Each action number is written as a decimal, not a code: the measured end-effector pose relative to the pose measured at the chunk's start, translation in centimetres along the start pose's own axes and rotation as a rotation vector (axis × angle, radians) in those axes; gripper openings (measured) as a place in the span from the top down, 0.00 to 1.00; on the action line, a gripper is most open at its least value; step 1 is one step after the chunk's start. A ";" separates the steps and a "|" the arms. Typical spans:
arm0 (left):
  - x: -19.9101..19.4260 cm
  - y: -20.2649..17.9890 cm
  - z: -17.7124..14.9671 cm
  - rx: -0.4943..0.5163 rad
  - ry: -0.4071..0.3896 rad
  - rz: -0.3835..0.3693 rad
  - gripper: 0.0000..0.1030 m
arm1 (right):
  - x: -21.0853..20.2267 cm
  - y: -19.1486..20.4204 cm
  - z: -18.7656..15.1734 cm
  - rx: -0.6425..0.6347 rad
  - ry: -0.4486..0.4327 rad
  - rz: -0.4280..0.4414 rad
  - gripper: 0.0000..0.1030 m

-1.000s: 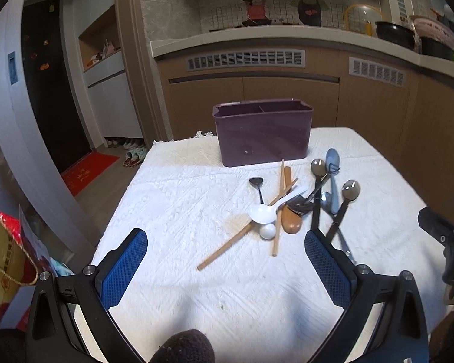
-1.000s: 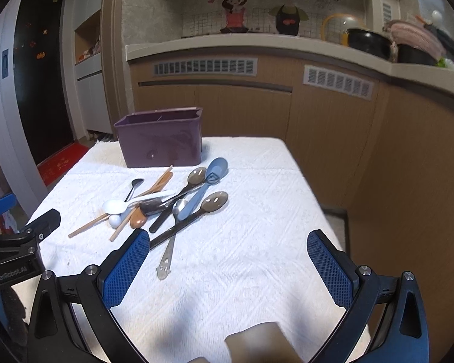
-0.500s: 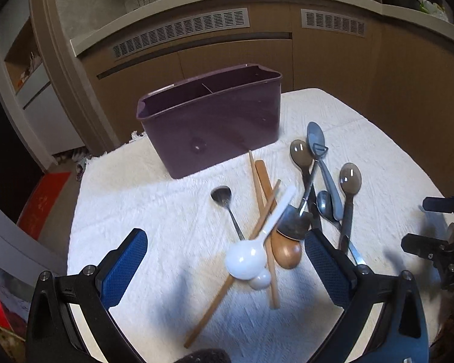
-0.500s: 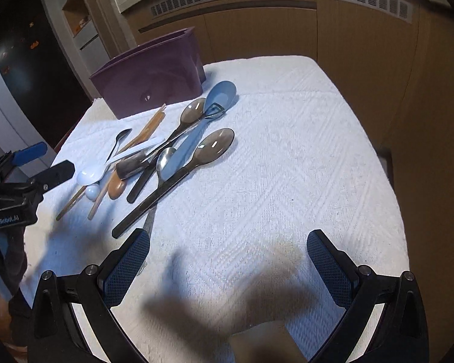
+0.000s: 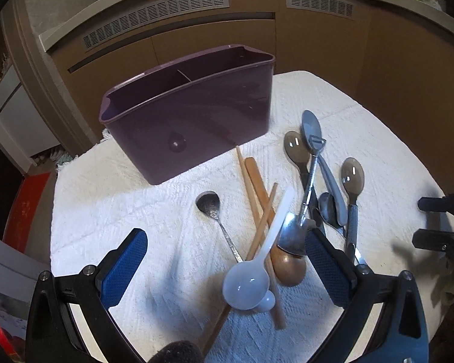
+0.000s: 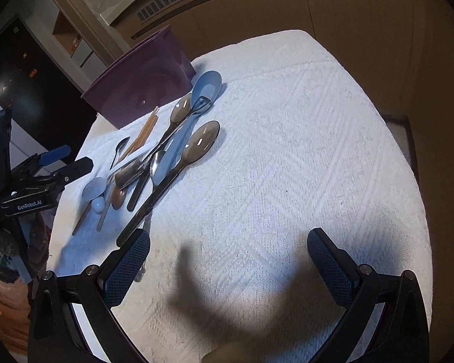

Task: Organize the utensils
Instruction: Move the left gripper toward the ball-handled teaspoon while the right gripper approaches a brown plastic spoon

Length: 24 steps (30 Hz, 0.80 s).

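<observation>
A pile of utensils lies on the white cloth: a white plastic spoon (image 5: 247, 284), a wooden spoon (image 5: 288, 267), chopsticks (image 5: 251, 193), a small metal spoon (image 5: 209, 205), a blue-grey spoon (image 5: 311, 125) and brown translucent spoons (image 5: 352, 176). A purple divided holder (image 5: 190, 127) stands behind them. My left gripper (image 5: 225, 260) is open, low over the pile, with the white spoon between its fingers. My right gripper (image 6: 228, 257) is open over bare cloth, right of the pile (image 6: 166, 154).
The cloth-covered table (image 6: 302, 139) ends near brown cabinets (image 5: 408, 75) behind and to the right. A doorway and a red mat (image 5: 24, 208) lie to the left. The right gripper shows at the left wrist view's right edge (image 5: 439, 224).
Both grippers have moved forward and down toward the table. The left one now hovers right over the utensil pile. Both stay open; no utensil has moved.
</observation>
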<state>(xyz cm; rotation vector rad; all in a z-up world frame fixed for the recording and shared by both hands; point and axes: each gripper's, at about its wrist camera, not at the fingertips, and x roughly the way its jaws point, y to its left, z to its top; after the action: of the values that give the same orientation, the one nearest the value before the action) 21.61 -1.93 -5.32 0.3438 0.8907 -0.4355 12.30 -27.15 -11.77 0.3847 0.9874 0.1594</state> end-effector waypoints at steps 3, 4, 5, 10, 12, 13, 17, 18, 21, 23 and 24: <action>-0.4 -1.6 -0.7 0.084 -0.014 -0.031 0.00 | 0.3 0.3 0.3 -0.034 0.019 -0.006 0.00; -0.5 -2.2 -0.9 0.119 -0.017 -0.043 0.00 | 0.4 0.5 0.3 -0.056 0.024 -0.017 0.00; -0.6 -2.7 -1.2 0.154 -0.020 -0.049 0.00 | 0.5 0.7 0.3 -0.071 0.023 -0.031 0.00; -0.3 -2.6 -1.6 0.171 0.010 -0.056 0.12 | -0.7 2.8 0.3 -0.188 -0.070 -0.112 0.01; 0.4 -1.6 -1.5 0.129 0.044 -0.070 0.27 | -1.3 3.7 0.3 -0.244 -0.108 -0.152 0.01; 0.8 -1.2 -1.4 0.107 0.058 -0.078 0.27 | -1.5 4.2 0.3 -0.273 -0.123 -0.177 0.01; 2.1 0.0 -1.3 0.074 0.097 -0.135 0.27 | -1.8 5.3 0.0 -0.336 -0.161 -0.225 0.01; 2.4 0.0 -1.3 0.076 0.111 -0.153 0.29 | -1.8 5.3 0.0 -0.337 -0.169 -0.223 0.01; 3.0 -0.2 -1.2 0.076 0.143 -0.170 0.39 | -2.0 5.3 -0.3 -0.341 -0.196 -0.246 0.01; 3.3 -0.4 -1.1 0.076 0.155 -0.154 0.44 | -2.3 5.4 -0.5 -0.348 -0.233 -0.287 0.01; 3.3 -0.5 -1.0 0.073 0.152 -0.155 0.46 | -2.6 5.3 -0.6 -0.344 -0.263 -0.312 0.01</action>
<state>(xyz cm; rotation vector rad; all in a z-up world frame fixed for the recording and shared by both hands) 22.49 -2.63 -8.67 0.3795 1.0556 -0.5916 10.61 -22.90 -8.02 -0.0657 0.7313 -0.0067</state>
